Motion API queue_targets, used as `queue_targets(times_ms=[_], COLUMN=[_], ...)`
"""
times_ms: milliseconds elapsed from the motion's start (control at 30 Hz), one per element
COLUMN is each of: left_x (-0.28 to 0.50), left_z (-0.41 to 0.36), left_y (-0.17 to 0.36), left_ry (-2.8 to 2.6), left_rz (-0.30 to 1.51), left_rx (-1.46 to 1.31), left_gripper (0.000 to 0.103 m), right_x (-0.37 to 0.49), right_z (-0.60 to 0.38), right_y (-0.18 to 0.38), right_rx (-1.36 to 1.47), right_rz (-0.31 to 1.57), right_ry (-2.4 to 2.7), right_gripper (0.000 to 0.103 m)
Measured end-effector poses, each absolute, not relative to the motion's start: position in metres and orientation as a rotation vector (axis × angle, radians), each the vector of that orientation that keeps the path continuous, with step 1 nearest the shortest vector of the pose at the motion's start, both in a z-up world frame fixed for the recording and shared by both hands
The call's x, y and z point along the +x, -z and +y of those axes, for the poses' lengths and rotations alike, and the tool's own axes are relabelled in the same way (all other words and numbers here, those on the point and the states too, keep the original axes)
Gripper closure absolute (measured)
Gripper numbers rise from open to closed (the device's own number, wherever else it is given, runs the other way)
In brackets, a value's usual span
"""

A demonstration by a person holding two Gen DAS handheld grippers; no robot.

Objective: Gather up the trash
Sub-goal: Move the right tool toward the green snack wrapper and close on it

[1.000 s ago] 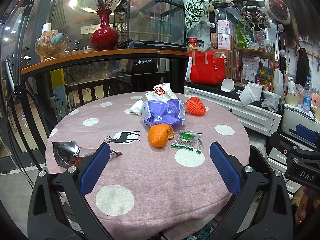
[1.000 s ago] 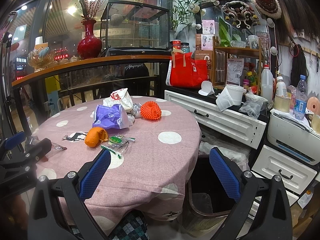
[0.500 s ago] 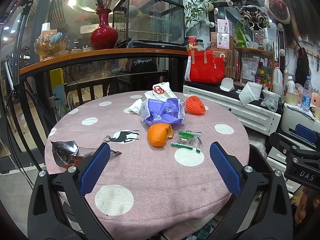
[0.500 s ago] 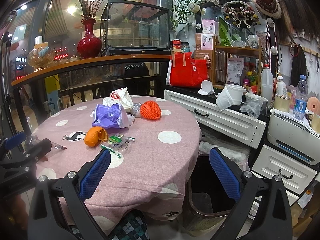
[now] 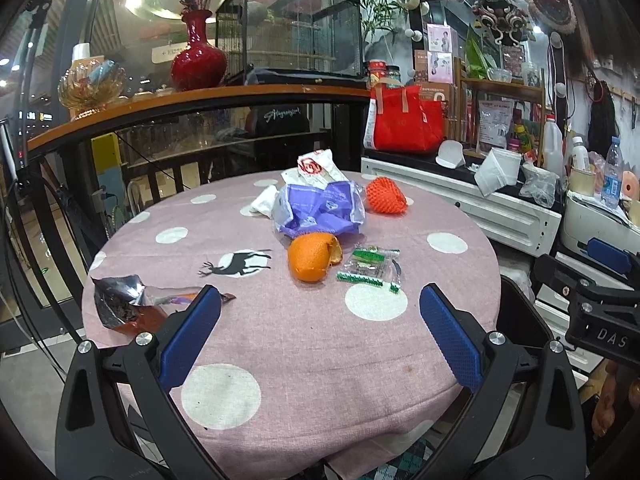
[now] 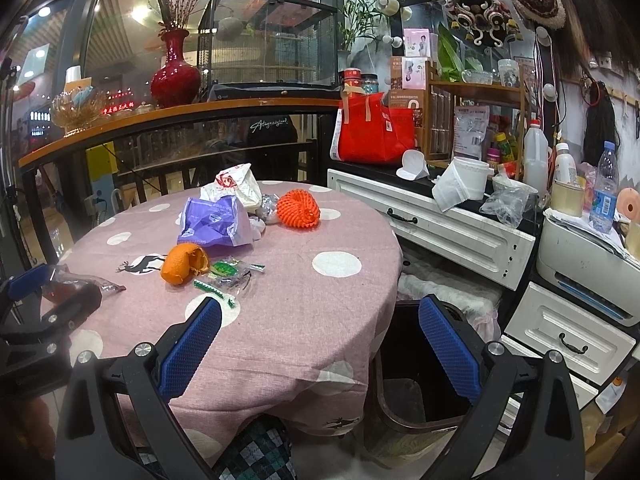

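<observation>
Nothing moved, orange peel (image 5: 314, 257) well beyond spread left fingers (image 5: 188, 336)

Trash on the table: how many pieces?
7 visible: foil wrapper at left edge, orange peel, green-printed clear wrapper, purple bag, white bag, foil ball, orange foam net. More may hide behind the bags.

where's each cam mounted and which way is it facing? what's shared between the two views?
Left wrist: sits on the left gripper, faces across the round pink polka-dot table; own blue-padded jaws wide open, right gripper at right edge.
Right wrist: sits on the right gripper, faces the table's right edge and the dark bin below; jaws open, left gripper at left edge.
Shared: orange peel, purple plastic bag, orange foam net.
</observation>
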State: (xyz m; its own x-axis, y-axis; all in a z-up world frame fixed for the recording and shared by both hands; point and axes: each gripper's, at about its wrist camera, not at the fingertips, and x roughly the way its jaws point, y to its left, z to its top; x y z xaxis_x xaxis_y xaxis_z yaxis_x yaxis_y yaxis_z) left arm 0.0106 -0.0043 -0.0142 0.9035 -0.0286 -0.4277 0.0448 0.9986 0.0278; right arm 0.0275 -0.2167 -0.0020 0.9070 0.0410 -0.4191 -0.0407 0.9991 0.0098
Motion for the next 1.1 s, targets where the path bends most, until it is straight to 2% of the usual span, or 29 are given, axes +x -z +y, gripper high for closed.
queue_targets(times_ms=[733, 1100], left_x=[0.075, 0.1], left_z=[0.02, 0.029], left_y=[0.028, 0.035], left_ry=[0.179, 0.261], left_rz=[0.662, 0.749], left_rx=[0.018, -0.001], left_gripper=[0.005, 0.005], right_x=[0.126, 0.197], right_z=[-0.195, -0.15], right_y=[0.027, 0.051], right_rx=[-0.065, -0.242], right_rz=[0.759, 0.884], right_ry=[-0.261, -0.501], right_gripper=[0.006, 0.006])
